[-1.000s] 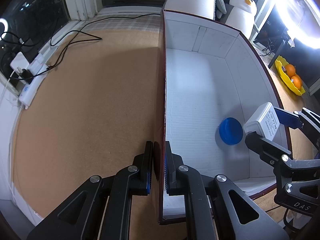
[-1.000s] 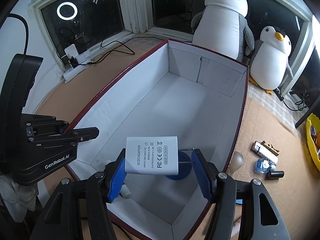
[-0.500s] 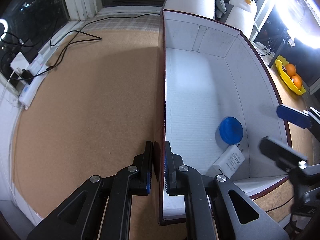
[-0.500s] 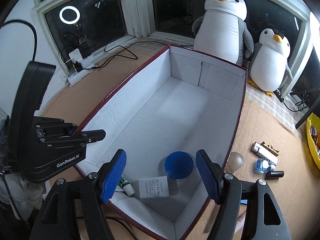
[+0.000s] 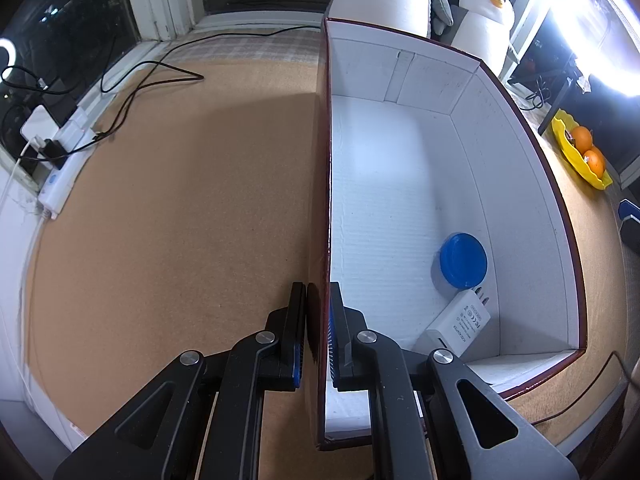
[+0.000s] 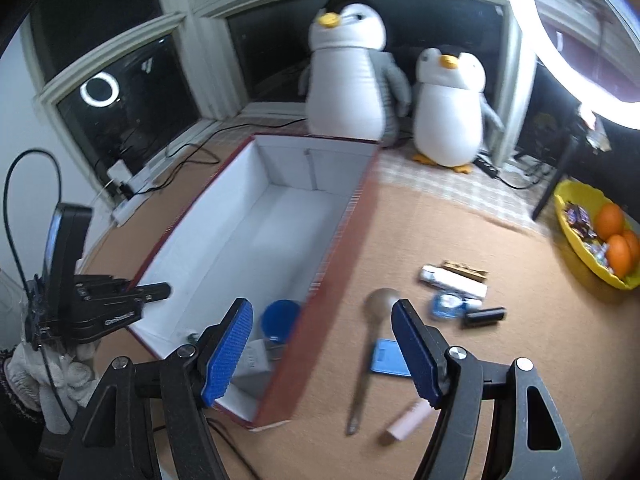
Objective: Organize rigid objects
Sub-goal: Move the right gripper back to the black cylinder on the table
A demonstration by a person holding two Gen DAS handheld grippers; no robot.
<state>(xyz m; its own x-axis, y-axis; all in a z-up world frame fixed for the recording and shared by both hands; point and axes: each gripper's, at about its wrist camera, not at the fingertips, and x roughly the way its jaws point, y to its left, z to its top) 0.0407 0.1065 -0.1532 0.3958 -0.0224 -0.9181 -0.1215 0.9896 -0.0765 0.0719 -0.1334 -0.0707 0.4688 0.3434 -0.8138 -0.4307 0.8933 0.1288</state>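
A white-lined box with dark red outside stands on the cork table. Inside lie a blue round lid and a white power adapter. My left gripper is shut on the box's left wall near its front corner; it also shows in the right wrist view. My right gripper is open and empty above the box's right wall. On the table to its right lie a spoon, a blue card and a pink tube.
More small items lie further right: a white tube, a clear blue-capped piece, a black cylinder. A yellow bowl of oranges stands at the far right. Two penguin plush toys stand behind the box. Cables and a power strip lie left.
My right gripper opened and dropped the white adapter into the box beside the blue lid, then swung right and back toward the items on the table. My left gripper has stayed put.
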